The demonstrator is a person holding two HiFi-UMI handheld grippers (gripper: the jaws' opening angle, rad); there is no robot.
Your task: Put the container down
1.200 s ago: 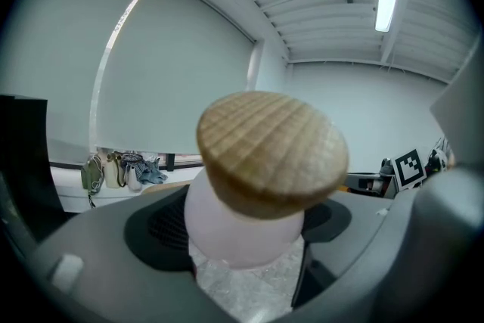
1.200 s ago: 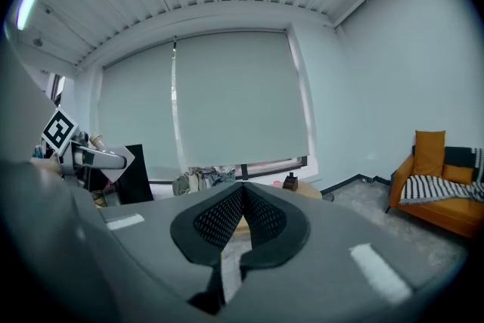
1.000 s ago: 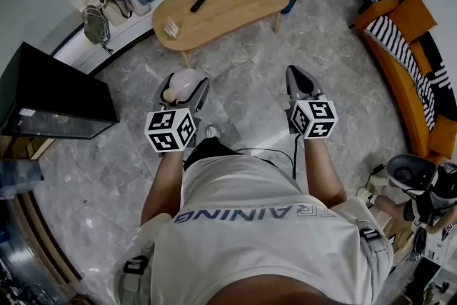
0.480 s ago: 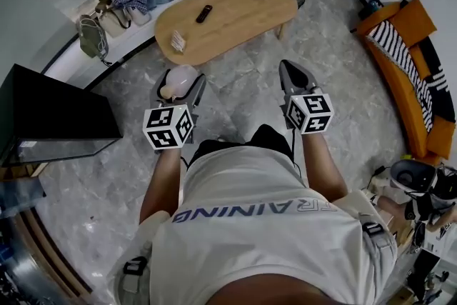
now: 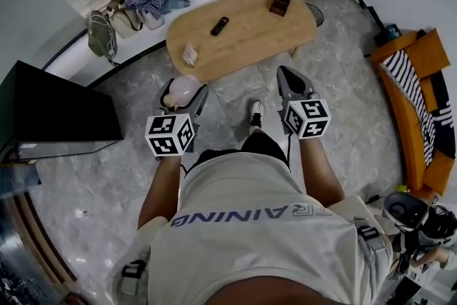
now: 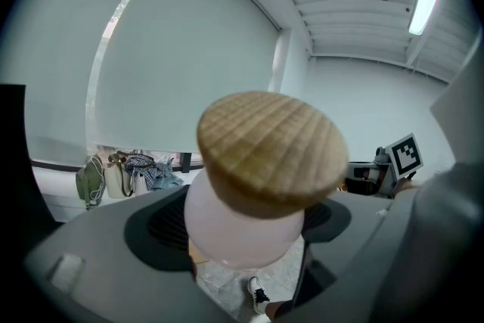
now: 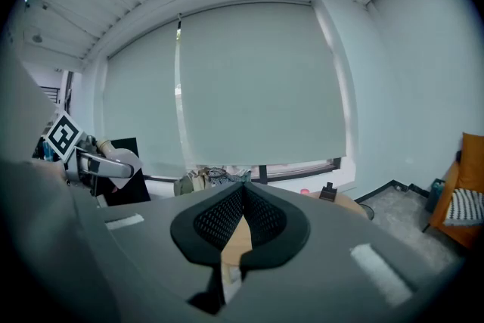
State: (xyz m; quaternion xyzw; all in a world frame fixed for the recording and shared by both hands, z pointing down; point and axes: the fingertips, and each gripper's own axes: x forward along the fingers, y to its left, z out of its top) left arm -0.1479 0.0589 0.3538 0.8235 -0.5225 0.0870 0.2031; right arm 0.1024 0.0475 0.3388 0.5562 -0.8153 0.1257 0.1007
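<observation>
Moved closer to wooden table (image 5: 243,32) than a second ago. Noted left gripper (image 6: 246,238) clamped wide on pale, wood-lidded container (image 6: 242,227), carried above floor, short of table. Noted right gripper (image 7: 243,193) pinched together, empty.

Oval wooden table (image 5: 250,39), black remote (image 5: 220,26), orange sofa (image 5: 413,126)

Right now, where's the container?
Head view, left side: the container sits clamped in the left gripper, above the floor, just short of the wooden table and its near edge.
</observation>
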